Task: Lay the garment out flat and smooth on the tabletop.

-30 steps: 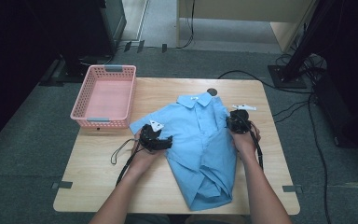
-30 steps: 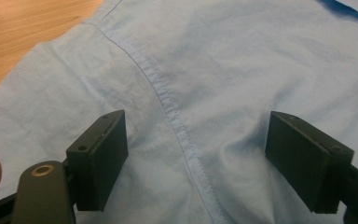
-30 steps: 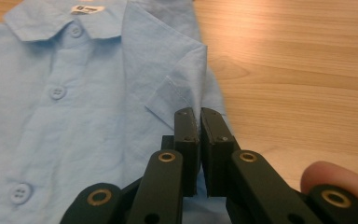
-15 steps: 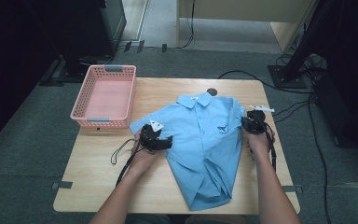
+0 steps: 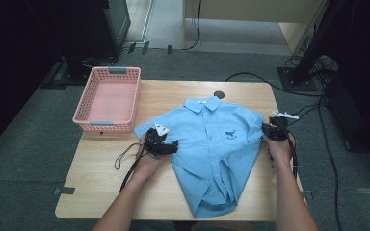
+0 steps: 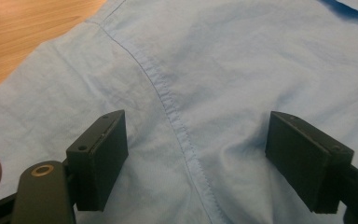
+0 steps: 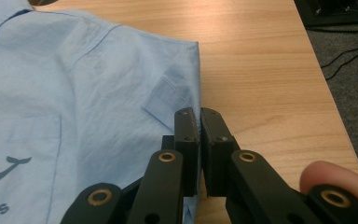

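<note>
Lying face up across the worktop (image 5: 101, 192), the blue shirt (image 5: 212, 154) is pinned near its sleeve seam by the spread left gripper (image 5: 166, 147) while the right gripper (image 7: 199, 122), pressed together, pinches the opposite sleeve's edge, apparently to pull it flat.

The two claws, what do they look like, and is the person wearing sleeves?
Both are black. The left claw carries a grey three-cornered plate on top, and a dark cable loops from it over the table. In its own view its jaws are blocky black pads on arms with brass-coloured rivets. The right claw has a white piece on top and a black cable along the forearm. Both forearms are bare, no sleeves.
</note>
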A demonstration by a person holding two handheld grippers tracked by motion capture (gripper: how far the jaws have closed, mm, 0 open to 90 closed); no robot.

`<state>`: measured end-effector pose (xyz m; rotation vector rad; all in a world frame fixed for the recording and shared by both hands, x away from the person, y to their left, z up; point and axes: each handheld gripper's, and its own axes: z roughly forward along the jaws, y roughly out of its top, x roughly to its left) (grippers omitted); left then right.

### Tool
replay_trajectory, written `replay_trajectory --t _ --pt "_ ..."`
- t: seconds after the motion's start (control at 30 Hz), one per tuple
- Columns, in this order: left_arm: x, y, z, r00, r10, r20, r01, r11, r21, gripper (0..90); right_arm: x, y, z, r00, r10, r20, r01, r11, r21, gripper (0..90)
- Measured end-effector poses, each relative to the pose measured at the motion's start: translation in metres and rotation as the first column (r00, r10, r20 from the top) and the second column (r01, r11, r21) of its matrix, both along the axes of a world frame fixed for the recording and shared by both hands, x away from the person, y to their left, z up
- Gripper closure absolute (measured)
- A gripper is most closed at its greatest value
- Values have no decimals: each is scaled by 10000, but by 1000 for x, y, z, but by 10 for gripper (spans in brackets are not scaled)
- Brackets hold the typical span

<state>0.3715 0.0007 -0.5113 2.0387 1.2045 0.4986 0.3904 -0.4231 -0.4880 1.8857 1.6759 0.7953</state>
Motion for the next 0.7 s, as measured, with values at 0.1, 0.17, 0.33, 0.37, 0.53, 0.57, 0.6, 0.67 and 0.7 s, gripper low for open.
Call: replay_trajectory --t 0.1,0.17,0.33,0.37,0.53,0.57,0.6,0.67,0.7 --pt "0 0 0 10000 -1 0 1 10000 1 216 -2 -5 -3 10000 -43 -60 43 10000 29 871" --pt "0 0 0 10000 0 0 0 10000 1 216 -3 -9 -6 9999 -55 -88 56 10000 32 871" --pt "0 0 0 10000 -2 2 2 10000 6 216 -4 -14 -10 9996 -176 -203 178 9998 109 867" --pt "0 0 0 10000 1 1 -1 10000 -1 216 -5 -15 -10 9997 -174 -192 177 9997 156 862" --pt "0 0 0 10000 -2 3 2 10000 6 216 -5 -21 -11 9995 -254 -202 256 9997 58 839" --pt "0 0 0 10000 -2 3 2 10000 7 216 -6 -23 -11 9994 -301 -176 302 9995 43 838" --pt "0 0 0 10000 -1 0 1 10000 3 216 -6 -25 -11 9990 -395 -185 396 9992 87 832" --pt "0 0 0 10000 -1 1 1 10000 3 216 -8 -29 -11 9988 -478 -143 479 9988 59 818" --pt "0 0 0 10000 -3 0 3 10000 5 216 -9 -31 -11 9986 -508 -129 509 9987 51 812"
